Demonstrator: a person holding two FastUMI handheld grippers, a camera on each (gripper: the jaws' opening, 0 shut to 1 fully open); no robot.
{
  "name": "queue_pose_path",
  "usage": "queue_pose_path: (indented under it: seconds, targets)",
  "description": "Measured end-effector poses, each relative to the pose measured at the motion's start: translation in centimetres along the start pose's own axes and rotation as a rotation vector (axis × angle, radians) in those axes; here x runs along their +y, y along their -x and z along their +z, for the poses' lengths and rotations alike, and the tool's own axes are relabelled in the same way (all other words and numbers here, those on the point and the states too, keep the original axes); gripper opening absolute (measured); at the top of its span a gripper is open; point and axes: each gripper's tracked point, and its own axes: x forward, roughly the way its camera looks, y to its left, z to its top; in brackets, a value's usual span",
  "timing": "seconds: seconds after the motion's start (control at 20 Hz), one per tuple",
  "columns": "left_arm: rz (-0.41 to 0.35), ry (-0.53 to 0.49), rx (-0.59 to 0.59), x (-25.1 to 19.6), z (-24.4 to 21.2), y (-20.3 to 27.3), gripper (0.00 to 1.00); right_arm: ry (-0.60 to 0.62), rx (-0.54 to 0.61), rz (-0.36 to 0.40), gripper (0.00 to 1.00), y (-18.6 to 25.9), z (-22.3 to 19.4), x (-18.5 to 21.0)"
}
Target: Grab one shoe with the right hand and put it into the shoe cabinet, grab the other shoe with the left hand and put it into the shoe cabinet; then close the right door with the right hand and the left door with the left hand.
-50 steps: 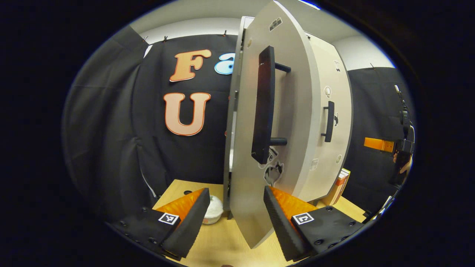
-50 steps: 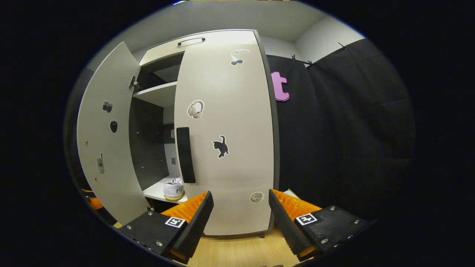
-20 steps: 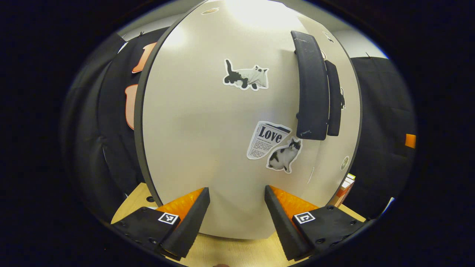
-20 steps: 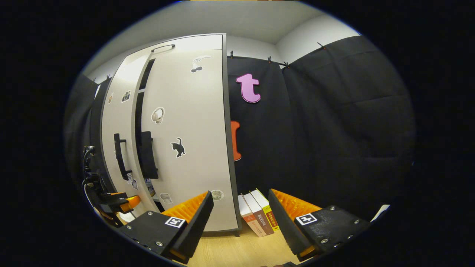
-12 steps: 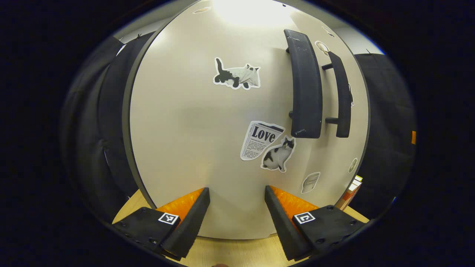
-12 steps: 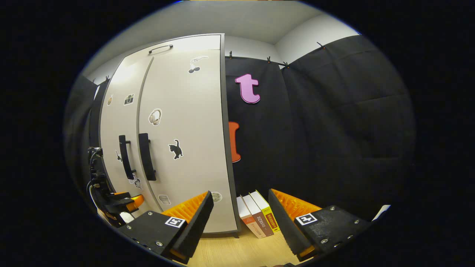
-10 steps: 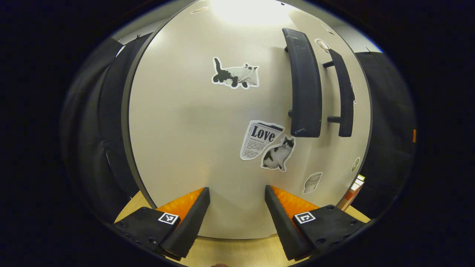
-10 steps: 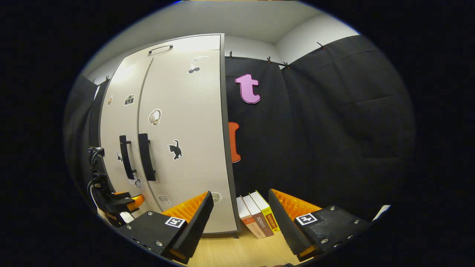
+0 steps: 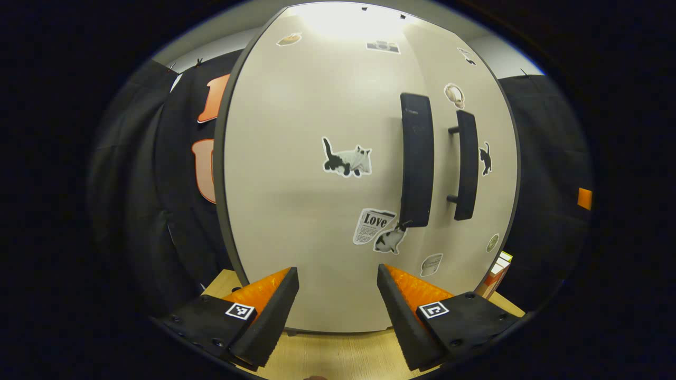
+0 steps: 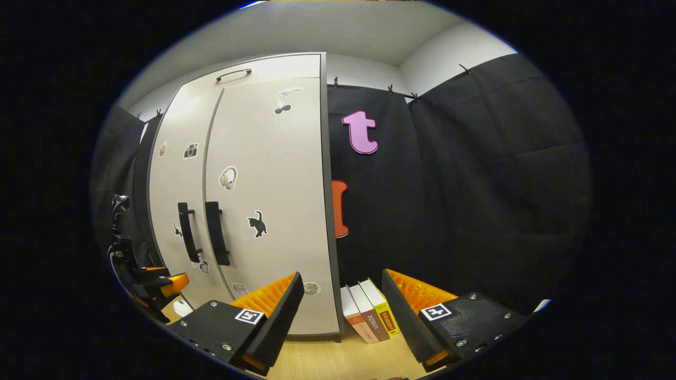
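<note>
Tabletop (image 10: 338, 364), cabinet (image 10: 253, 200) doors shut; your left gripper (image 9: 338, 295) and right gripper (image 10: 342, 301) gape empty—withdrawing carelessly could snag a handle (image 9: 416, 158).

The shoe cabinet (image 10: 264, 174) stands on the table (image 10: 338, 359), with its left door (image 9: 311, 174) and right door (image 9: 475, 158) side by side. The two handles (image 9: 417, 158) are next to each other. Right of the cabinet, three books (image 10: 369, 314) lean near it.

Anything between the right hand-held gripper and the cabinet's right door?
Nothing: in the right gripper view, bare wooden tabletop separates the open right hand-held gripper from the right door. Books lean beside it.
</note>
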Motion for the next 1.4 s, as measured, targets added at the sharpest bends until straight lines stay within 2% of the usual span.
queue_pose_path:
  seconds: [0.45,0.7,0.75,0.85,0.95,1.2,1.4]
  targets:
    - [0.040,0.074,-0.056,6.1,8.8,11.4,0.97,0.030,-0.091,0.074,0.92,2.3,6.0,2.3]
    - [0.109,0.074,-0.108,10.7,12.1,17.0,0.97,0.037,-0.131,0.084,0.92,3.8,7.5,3.0]
    - [0.128,0.077,-0.120,11.7,12.7,18.0,0.94,0.037,-0.134,0.083,0.92,3.9,7.6,3.1]
    - [0.167,0.069,-0.153,13.5,13.9,19.7,0.97,0.035,-0.134,0.087,0.92,4.1,7.5,3.5]
    - [0.207,0.049,-0.180,15.2,14.8,21.2,0.97,0.039,-0.131,0.091,0.92,4.3,7.4,3.8]
    - [0.212,0.077,-0.195,16.6,15.5,22.8,0.96,0.050,-0.129,0.098,0.92,4.8,7.2,4.5]
    - [0.240,0.053,-0.197,17.1,15.5,23.0,0.96,0.058,-0.131,0.105,0.92,4.9,7.4,4.8]
